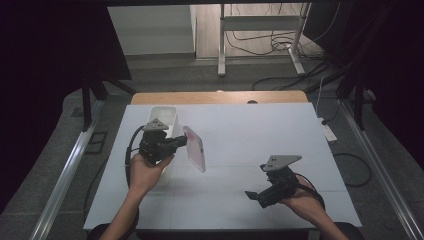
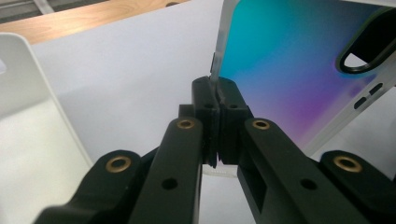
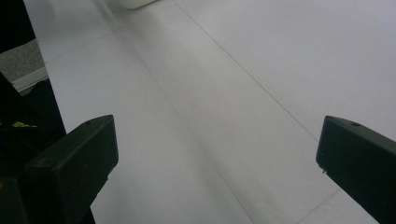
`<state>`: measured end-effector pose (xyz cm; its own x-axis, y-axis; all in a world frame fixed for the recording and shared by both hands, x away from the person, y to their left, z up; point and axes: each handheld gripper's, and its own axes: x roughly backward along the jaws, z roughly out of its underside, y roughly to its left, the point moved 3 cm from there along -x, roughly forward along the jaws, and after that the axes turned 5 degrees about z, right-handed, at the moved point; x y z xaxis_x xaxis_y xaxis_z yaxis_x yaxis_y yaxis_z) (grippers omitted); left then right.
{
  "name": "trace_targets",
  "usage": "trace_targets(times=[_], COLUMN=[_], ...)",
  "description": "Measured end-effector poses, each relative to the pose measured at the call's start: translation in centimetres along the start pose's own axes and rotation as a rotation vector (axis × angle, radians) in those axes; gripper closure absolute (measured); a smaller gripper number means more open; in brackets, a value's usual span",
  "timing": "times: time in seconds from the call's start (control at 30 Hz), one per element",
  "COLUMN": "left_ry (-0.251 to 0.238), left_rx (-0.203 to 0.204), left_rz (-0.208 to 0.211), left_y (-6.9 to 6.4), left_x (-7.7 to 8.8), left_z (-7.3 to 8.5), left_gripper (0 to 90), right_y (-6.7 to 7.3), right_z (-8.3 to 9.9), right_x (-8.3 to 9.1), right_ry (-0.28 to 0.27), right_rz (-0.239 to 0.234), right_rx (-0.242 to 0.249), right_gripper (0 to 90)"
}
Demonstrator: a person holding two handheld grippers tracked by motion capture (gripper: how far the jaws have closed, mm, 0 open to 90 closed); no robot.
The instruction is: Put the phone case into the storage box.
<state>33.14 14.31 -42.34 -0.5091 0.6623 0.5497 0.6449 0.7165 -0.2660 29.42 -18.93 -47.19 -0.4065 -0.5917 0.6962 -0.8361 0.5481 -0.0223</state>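
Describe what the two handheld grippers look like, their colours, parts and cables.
Both the left gripper and right gripper are black two-jaw tools, each topped by a grey three-cornered plate with small holes. Brass-coloured rivets dot the left one's jaw links. A black cable loops from each. The forearms are bare, sleeveless.

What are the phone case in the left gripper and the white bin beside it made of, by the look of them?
Phone case: likely thin hard plastic, with a glossy teal-to-purple gradient face and a pale, translucent-looking rim; the left gripper pinches that edge. White bin: probably moulded plastic, matte and opaque, with thin walls and rounded corners. Neither is certain from the look alone.
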Motion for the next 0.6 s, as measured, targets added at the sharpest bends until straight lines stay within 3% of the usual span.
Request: trace_targets(times=[0.6], left_ry=[-0.025], left_rx=[0.021], left_rz=[-0.020], left_y=[1.3], left_x=[0.6], left_z=[-0.9], left_gripper=[87.9], right_y=[-1.2], right_z=[1.7], right_x=[1.6], right_ry=[-0.008], right_rz=[0.040], right_rx=[-0.034], right_gripper=[0.0])
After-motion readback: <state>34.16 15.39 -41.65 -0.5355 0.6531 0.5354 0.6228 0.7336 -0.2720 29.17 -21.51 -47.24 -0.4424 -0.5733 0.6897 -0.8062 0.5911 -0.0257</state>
